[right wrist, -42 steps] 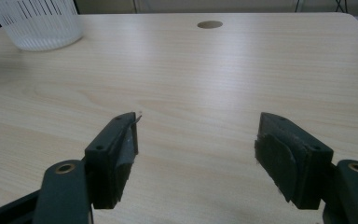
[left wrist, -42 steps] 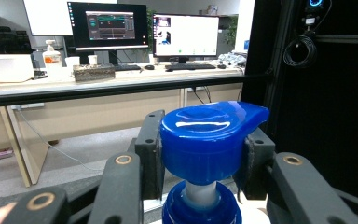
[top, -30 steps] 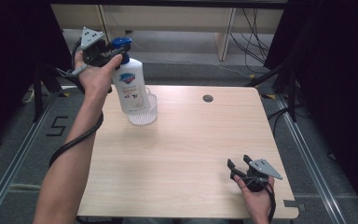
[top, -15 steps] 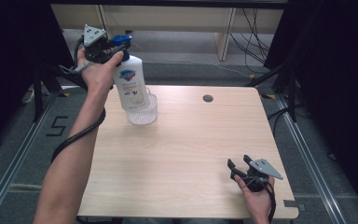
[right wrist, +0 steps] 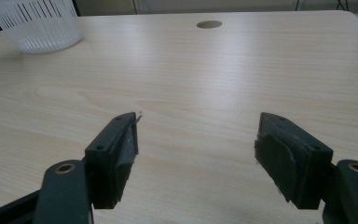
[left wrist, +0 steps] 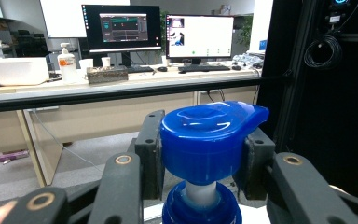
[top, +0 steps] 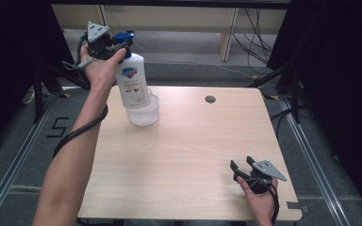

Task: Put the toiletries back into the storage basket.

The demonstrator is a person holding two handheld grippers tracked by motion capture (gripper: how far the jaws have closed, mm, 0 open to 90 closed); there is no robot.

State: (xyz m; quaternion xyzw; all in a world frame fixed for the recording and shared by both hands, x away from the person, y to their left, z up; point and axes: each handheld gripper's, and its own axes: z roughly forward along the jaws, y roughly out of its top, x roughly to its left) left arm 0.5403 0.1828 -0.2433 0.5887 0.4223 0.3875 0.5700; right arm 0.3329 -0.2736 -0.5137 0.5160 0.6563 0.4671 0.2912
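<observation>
Bottle (top: 133, 84) lifted higher vs 1s ago, hangs over basket (top: 144, 113); L gripper (top: 115, 47) clamped on pump cap (left wrist: 209, 135); R gripper (top: 245, 168) open, idle.

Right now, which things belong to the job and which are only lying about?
In the job: bottle, held by its blue pump cap in the left gripper; white basket under it.
Lying about: right gripper, open, resting on the table; table hole.
</observation>
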